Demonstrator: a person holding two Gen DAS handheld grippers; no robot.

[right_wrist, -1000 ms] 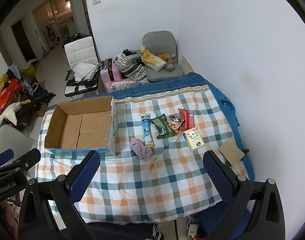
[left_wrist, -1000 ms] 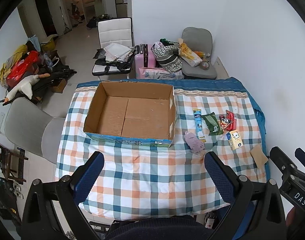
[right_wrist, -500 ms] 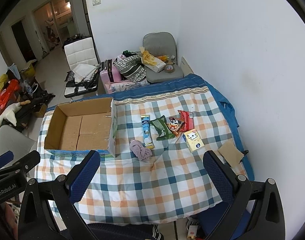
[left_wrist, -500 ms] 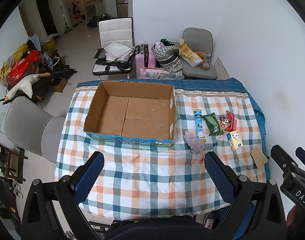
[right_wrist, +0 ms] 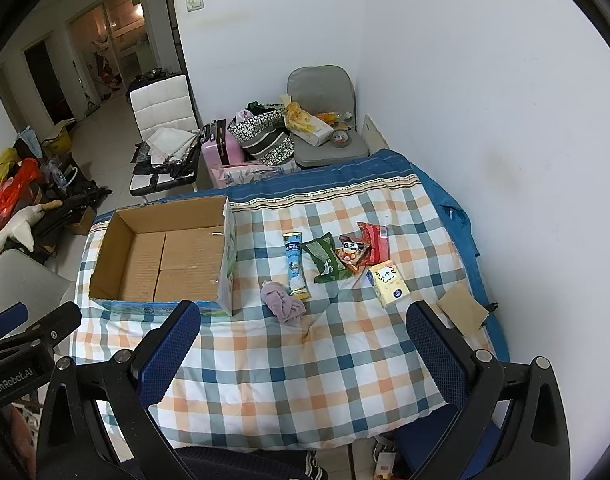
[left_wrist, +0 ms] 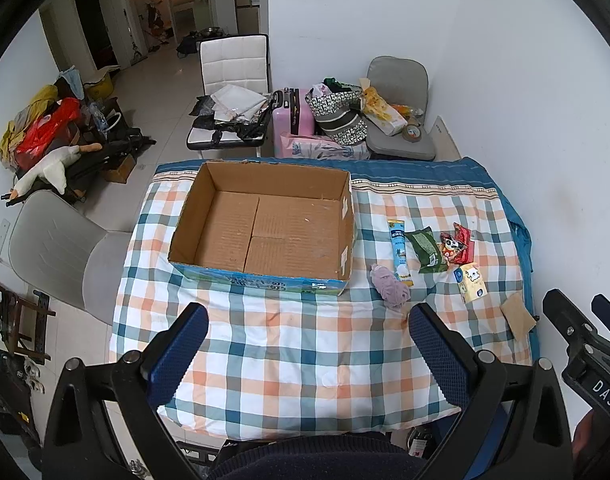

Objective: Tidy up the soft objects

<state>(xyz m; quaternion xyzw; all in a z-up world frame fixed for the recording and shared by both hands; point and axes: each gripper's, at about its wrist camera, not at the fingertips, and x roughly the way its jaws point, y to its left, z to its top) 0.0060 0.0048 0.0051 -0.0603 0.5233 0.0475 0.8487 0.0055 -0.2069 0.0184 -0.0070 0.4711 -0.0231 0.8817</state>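
An empty open cardboard box (left_wrist: 265, 226) (right_wrist: 165, 256) stands on the checked cloth (left_wrist: 305, 352) (right_wrist: 305, 352). To its right lie a purple cloth bundle (left_wrist: 389, 290) (right_wrist: 283, 302), a blue tube pack (left_wrist: 400, 252) (right_wrist: 295, 266), a green packet (left_wrist: 427, 250) (right_wrist: 325, 258), red snack packets (left_wrist: 457, 243) (right_wrist: 363, 246) and a yellow tissue pack (left_wrist: 471, 288) (right_wrist: 388, 283). My left gripper (left_wrist: 308, 354) and right gripper (right_wrist: 303, 354) are both open and empty, held above the near edge of the cloth.
A tan pad (left_wrist: 518, 315) (right_wrist: 463, 308) lies at the cloth's right edge by the white wall. Grey chairs (left_wrist: 61, 248) (right_wrist: 325, 120), a white chair (left_wrist: 231, 92) and a pink suitcase (left_wrist: 291, 120) stand around the table.
Both grippers have shifted slightly; the view of the table has barely changed. Nothing on the cloth has moved.
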